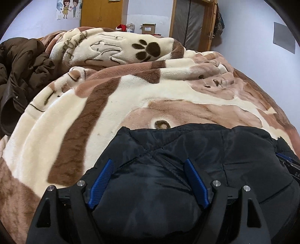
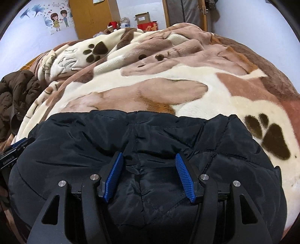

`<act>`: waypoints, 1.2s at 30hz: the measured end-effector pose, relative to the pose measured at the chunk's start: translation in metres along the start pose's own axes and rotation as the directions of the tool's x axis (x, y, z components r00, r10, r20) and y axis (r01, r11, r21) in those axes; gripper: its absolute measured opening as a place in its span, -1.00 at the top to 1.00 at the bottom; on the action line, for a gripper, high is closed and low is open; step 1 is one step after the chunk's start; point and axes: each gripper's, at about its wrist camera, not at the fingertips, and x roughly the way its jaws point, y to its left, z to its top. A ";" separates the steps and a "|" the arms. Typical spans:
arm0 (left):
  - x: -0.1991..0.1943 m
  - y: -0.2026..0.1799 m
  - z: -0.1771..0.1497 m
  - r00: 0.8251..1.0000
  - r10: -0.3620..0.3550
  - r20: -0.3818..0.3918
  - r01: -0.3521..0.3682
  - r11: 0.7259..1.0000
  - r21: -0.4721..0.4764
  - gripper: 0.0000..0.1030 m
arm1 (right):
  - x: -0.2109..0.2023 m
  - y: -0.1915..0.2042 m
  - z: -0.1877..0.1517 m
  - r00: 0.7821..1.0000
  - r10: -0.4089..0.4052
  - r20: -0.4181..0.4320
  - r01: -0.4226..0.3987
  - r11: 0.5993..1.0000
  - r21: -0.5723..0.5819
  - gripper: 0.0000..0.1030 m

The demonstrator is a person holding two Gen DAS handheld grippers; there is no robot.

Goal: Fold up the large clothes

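Note:
A black padded jacket (image 1: 187, 150) lies folded in a compact bundle on the bed blanket (image 1: 116, 105); it also shows in the right wrist view (image 2: 150, 135). My left gripper (image 1: 149, 165) is open, its blue pads spread over the jacket's left part. My right gripper (image 2: 149, 159) is open too, its pads over the jacket's middle. Neither grips any fabric. Part of the right gripper shows at the right edge of the left wrist view (image 1: 289, 165). Part of the left gripper shows at the left edge of the right wrist view (image 2: 15, 150).
A brown puffy coat (image 1: 22, 67) lies heaped at the bed's left side, also in the right wrist view (image 2: 16, 93). The plush paw-print blanket (image 2: 187, 84) is bunched at the far end. A wooden wardrobe (image 1: 101, 13), boxes (image 1: 148, 28) and a door (image 1: 193, 22) stand behind.

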 end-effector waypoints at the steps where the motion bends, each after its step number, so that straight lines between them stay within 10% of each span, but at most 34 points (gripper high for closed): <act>1: 0.003 0.000 -0.001 1.000 0.000 0.001 0.000 1.000 -0.002 -0.57 | 0.000 0.000 -0.001 1.000 -0.001 0.003 0.001 1.000 0.003 -0.12; 12: -0.055 0.021 0.010 0.998 -0.045 0.037 0.045 0.999 0.001 -0.55 | -0.075 -0.025 -0.001 0.995 -0.055 0.080 0.053 0.998 0.022 -0.12; 29: 0.001 0.021 -0.005 1.000 -0.007 -0.007 0.007 1.000 -0.029 -0.59 | -0.026 -0.064 -0.024 0.988 -0.140 0.061 0.137 0.989 0.051 -0.08; 36: -0.065 0.016 0.007 1.000 0.008 0.007 -0.008 1.000 -0.004 -0.54 | -0.085 -0.047 -0.007 0.989 -0.142 0.039 0.141 0.990 0.025 -0.08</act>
